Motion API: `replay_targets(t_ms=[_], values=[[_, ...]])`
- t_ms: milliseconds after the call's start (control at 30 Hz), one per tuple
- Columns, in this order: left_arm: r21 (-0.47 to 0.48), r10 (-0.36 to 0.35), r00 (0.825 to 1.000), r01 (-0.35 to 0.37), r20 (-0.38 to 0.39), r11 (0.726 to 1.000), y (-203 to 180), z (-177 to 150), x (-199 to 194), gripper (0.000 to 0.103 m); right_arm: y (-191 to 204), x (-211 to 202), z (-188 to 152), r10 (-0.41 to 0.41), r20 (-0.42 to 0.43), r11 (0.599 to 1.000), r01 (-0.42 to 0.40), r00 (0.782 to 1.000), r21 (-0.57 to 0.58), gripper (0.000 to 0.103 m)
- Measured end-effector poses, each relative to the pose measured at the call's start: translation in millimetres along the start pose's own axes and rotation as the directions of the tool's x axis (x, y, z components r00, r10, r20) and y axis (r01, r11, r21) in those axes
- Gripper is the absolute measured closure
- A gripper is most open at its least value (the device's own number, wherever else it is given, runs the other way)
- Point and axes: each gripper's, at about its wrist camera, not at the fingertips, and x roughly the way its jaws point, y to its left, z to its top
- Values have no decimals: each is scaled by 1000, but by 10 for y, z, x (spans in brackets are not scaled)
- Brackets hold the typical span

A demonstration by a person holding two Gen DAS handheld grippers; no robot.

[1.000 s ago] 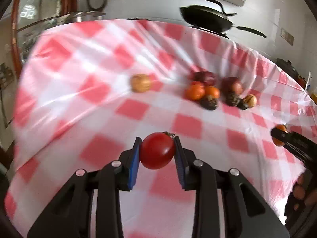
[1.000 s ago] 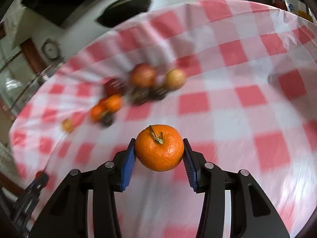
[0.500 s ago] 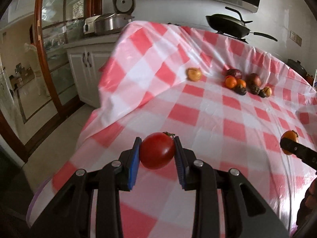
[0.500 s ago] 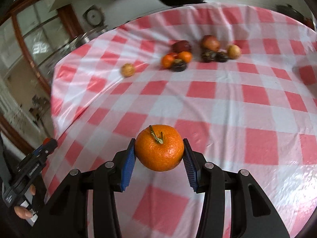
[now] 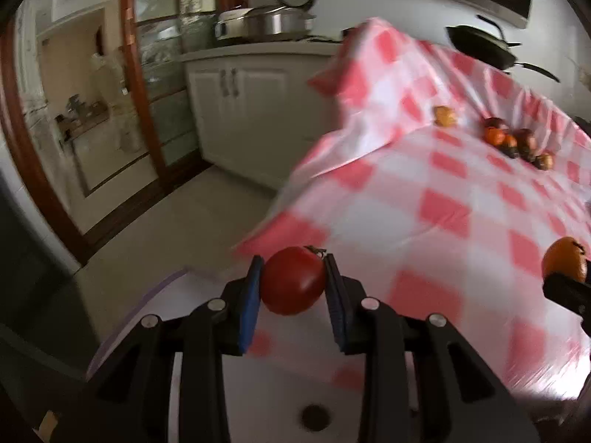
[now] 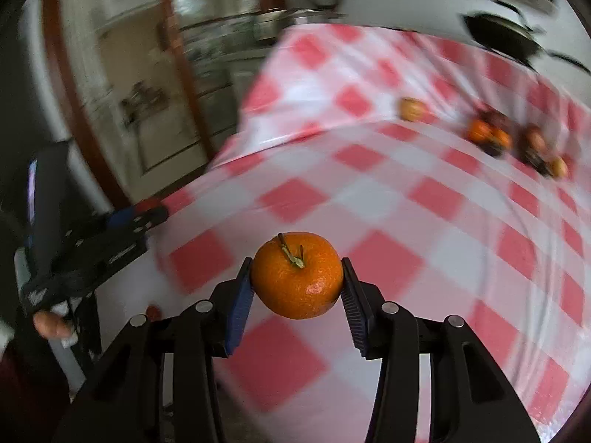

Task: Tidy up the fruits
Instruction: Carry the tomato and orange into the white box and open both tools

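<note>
Mid-task by my reading: left hand-held gripper (image 5: 293,288) clamps a red tomato (image 5: 293,285) at lower centre, right hand-held gripper (image 6: 297,277) clamps an orange (image 6: 297,275), both unplaced, while remaining fruits (image 5: 517,140) sit clustered upper right on the checked worktop (image 5: 424,203).

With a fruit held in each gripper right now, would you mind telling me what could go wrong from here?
1. The left gripper holds the tomato past the tablecloth edge, above the floor; a slip would likely drop it there.
2. A tomato is soft, so more squeeze may bruise it.
3. The right gripper pinches the round tangerine only at its sides; a quick swing could roll it out of the jaws.
</note>
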Motion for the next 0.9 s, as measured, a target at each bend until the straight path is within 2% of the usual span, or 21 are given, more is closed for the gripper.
replay_targets(t_ms=[133,300,467,533,667,800,900], values=[[-42,57,997,-59,-43,997,373,-233,14,70,537,58,-55,96,-22,983,-98,995,-153,57],[-97,123,984,-136,-125,986,817,-531,199,70,1178,174,-203,198,-98,920,-220,975,-323,57],[-108,167,963,-193,-213,975,1085,-705,463,70,1684,502,-500,202,-242,837,-295,949,-461,57],[-116,173,953,-206,-247,972,1165,-743,574,70,1777,661,-594,188,-289,824,-311,939,-474,57],[-95,198,928,-238,-315,967,1220,-800,801,70,1870,1101,-769,157,-417,822,-352,895,-447,57],[-23,216,899,-243,-381,970,1216,-886,1054,70,1967,1531,-924,125,-541,827,-389,831,-406,57],[1,214,881,-235,-422,972,1223,-971,1208,70,1993,1736,-971,119,-598,834,-407,792,-373,57]])
